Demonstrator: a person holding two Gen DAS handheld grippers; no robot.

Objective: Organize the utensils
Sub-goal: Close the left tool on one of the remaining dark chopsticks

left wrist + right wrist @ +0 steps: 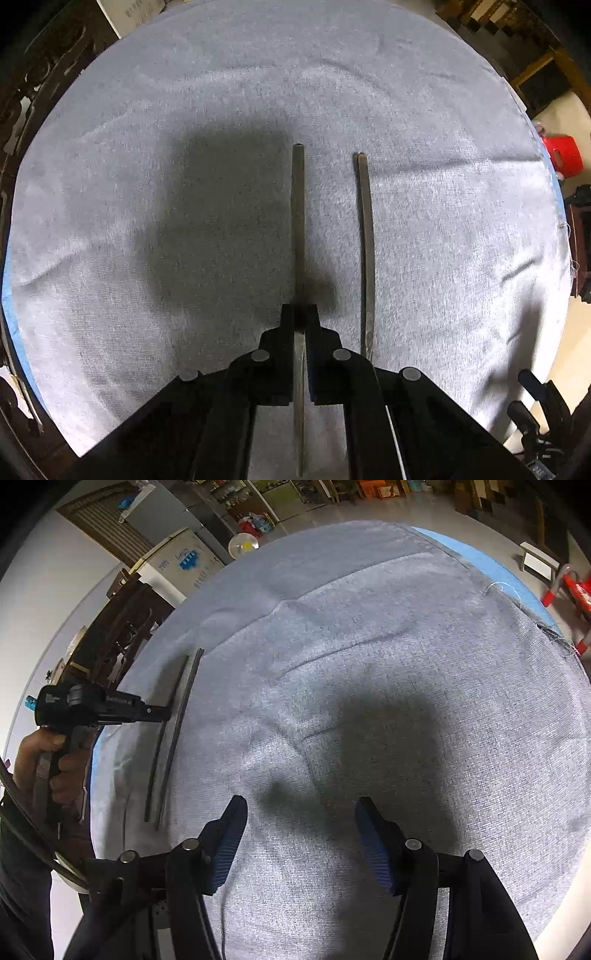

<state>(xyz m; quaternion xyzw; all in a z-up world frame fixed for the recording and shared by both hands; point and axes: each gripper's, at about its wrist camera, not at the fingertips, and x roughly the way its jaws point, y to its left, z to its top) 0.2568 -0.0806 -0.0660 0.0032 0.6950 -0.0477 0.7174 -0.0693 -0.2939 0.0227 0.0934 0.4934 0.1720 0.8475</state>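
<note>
Left hand-held gripper clamped on one chopstick — second chopstick just beside, on the grey-clothed worktop. Right hand-held gripper wide open, holding nothing.

A round table carries everything; its blue top shows only as a thin strip along the edge. A grey, towel-like cloth covers nearly the whole top, lying in soft wrinkles and creases. On the cloth lie two dark chopsticks: one chopstick lies flat, the other chopstick runs just beside it, almost parallel.
</note>
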